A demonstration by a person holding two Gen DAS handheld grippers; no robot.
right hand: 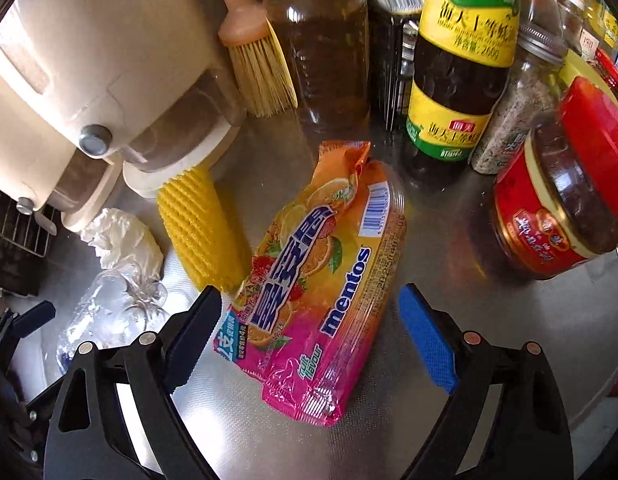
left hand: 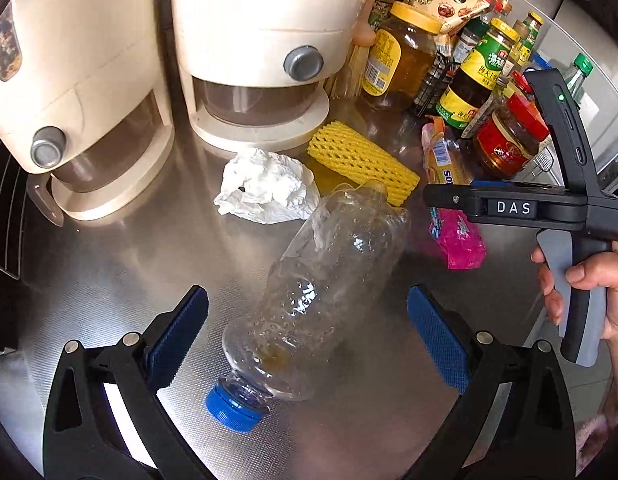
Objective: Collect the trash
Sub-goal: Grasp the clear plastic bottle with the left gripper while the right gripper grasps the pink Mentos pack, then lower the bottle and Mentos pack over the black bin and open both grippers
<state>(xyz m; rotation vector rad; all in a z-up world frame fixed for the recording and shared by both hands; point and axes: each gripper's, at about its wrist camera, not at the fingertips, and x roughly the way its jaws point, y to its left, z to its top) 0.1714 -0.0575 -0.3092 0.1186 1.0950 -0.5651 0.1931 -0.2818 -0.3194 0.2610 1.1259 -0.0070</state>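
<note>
A crushed clear bottle (left hand: 329,288) with a blue cap (left hand: 235,408) is seen lying on the steel desk (left hand: 129,260), between the spread blue pads of the left claw (left hand: 308,338); neither pad is pressed on it. Beyond the bottle, a crumpled tissue (left hand: 265,188) and a yellow foam net (left hand: 361,160) are found, the net just right of the tissue. A candy wrapper (right hand: 325,280) is laid flat between the pads of the right claw (right hand: 309,340), whose jaws are held wide apart and clear of the wrapper, the left pad close beside its edge. Past the wrapper, a sauce bottle (right hand: 461,80), a red-lidded jar (right hand: 565,200) and a brush (right hand: 257,64) are seen. Two cream dispensers (left hand: 89,92) are stood at the far left.
</note>
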